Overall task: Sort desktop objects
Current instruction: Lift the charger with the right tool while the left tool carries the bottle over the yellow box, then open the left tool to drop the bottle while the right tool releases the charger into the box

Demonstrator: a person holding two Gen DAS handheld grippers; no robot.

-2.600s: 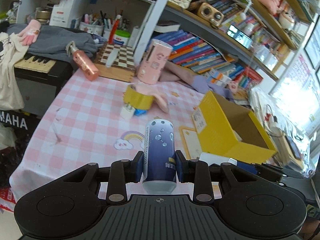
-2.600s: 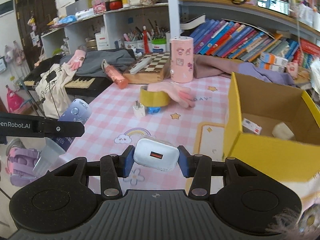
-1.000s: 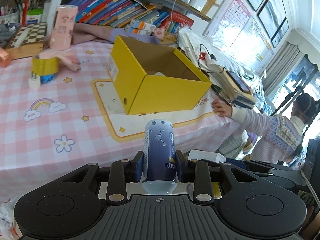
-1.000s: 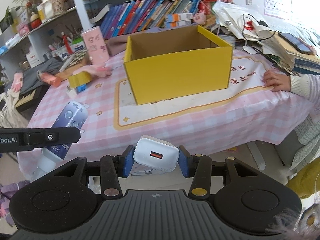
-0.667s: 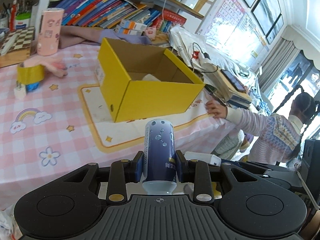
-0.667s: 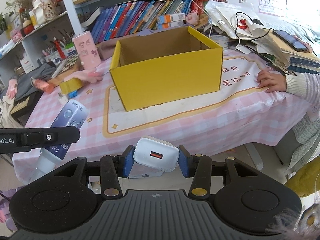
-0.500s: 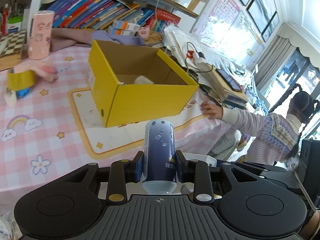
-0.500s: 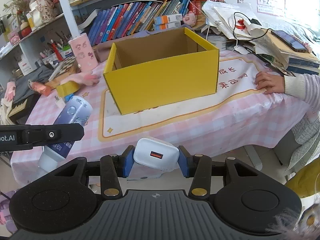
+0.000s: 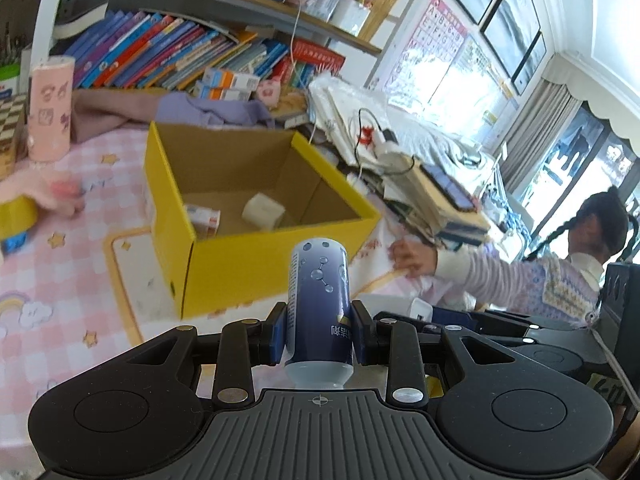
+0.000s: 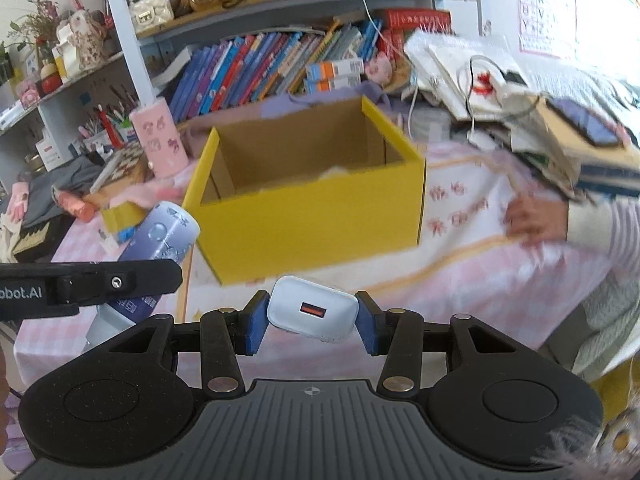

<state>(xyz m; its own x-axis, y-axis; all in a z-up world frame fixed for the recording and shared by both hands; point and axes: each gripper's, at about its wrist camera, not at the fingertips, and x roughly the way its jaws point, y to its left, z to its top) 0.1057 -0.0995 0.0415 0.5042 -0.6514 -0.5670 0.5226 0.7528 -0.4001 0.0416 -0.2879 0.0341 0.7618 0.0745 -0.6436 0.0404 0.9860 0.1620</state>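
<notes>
A: Nearest first. The left gripper [image 9: 319,334] is seen clenched on a dark blue cylindrical bottle with a pale cap [image 9: 319,300], cap end toward the camera, grip unchanged over the last second. The right gripper [image 10: 311,318] is clamped on a white rounded charger block with an orange port [image 10: 312,314], likewise unchanged.

B: What has changed, then?

A: The framing. A second ago the yellow cardboard box [image 9: 276,268] was viewed from lower and farther off, its front wall hiding the floor. Now its open top is looked into from the left wrist view: a small white roll [image 9: 263,211] and a small printed carton [image 9: 204,220] are noted on the brown floor. Both grippers have been carried closer and a little higher.

B: Meaning for the sort?

A: Judged as the approach to a drop; both items are held short of the near wall, not yet over the opening. Neither is released.

B: Farther out?

A: Left of the box, a pink printed cylinder [image 10: 159,138] stands on the pink checked tablecloth [image 9: 60,280]. At the right edge, a person's hand [image 10: 532,220] rests on the cloth, just beside the box; it is worth watching. Behind, the bookshelf is noted.
</notes>
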